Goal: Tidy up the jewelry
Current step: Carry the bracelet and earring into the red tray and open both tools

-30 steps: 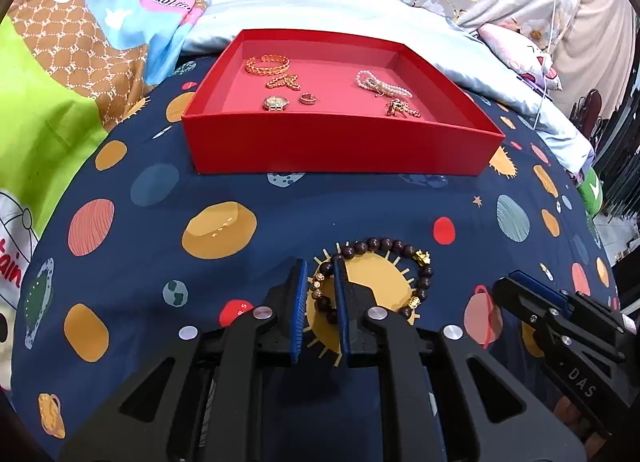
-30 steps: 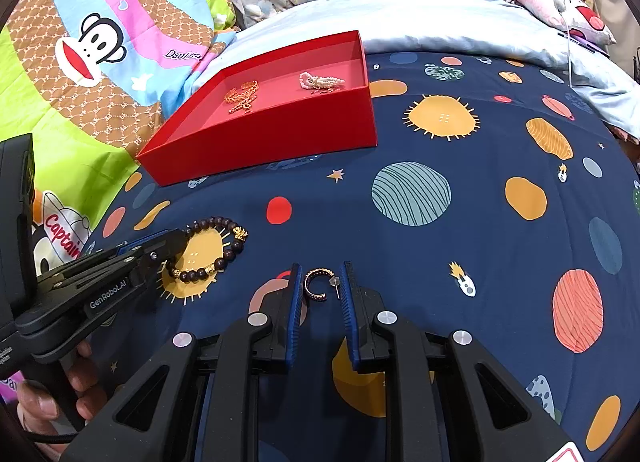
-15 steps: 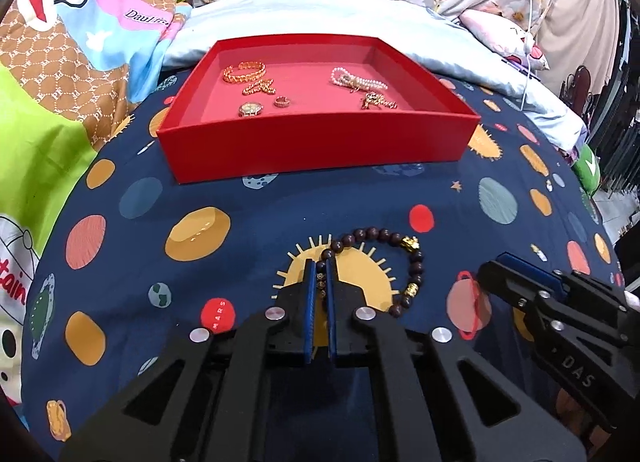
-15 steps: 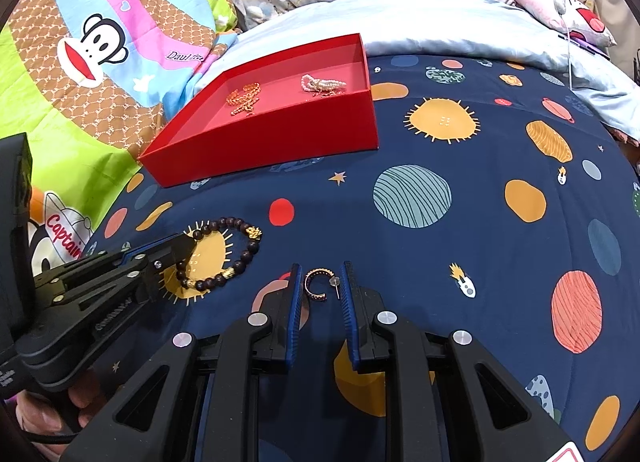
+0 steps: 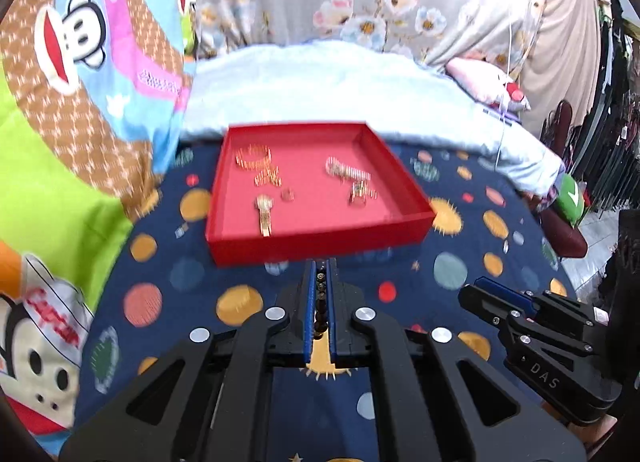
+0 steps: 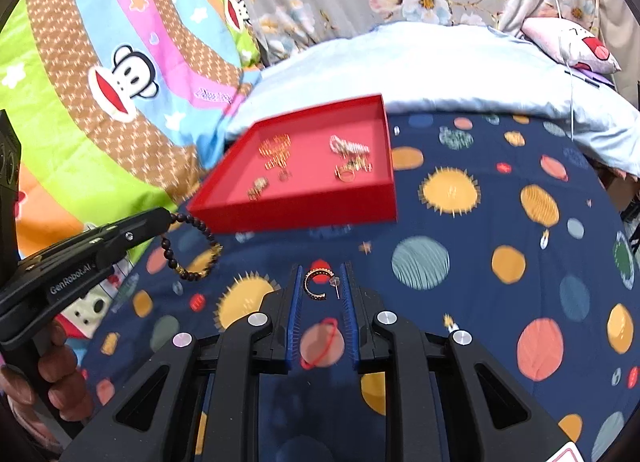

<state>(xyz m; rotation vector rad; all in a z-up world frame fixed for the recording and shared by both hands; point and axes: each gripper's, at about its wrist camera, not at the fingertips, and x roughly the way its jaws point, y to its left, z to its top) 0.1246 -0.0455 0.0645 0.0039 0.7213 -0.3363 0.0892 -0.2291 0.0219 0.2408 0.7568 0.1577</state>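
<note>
Bracelet beads point(image 5: 320, 304) sit clamped in my left gripper point(image 5: 320, 274); the right gripper point(image 6: 320, 282) pinches a hoop earring point(image 6: 316, 285). I'd carry both over the red tray point(image 5: 320, 248) at twelve o'clock, clearing its near wall, then release onto bare floor.

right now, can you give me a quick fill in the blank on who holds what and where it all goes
1. The left gripper is shut on a dark beaded ____.
2. The right gripper is shut on a small gold hoop ____.
3. Gold and pearl pieces already lie inside the ____ tray.
4. The tray rests on a navy bedspread printed with ____.

Missing words: bracelet; earring; red; planets
</note>
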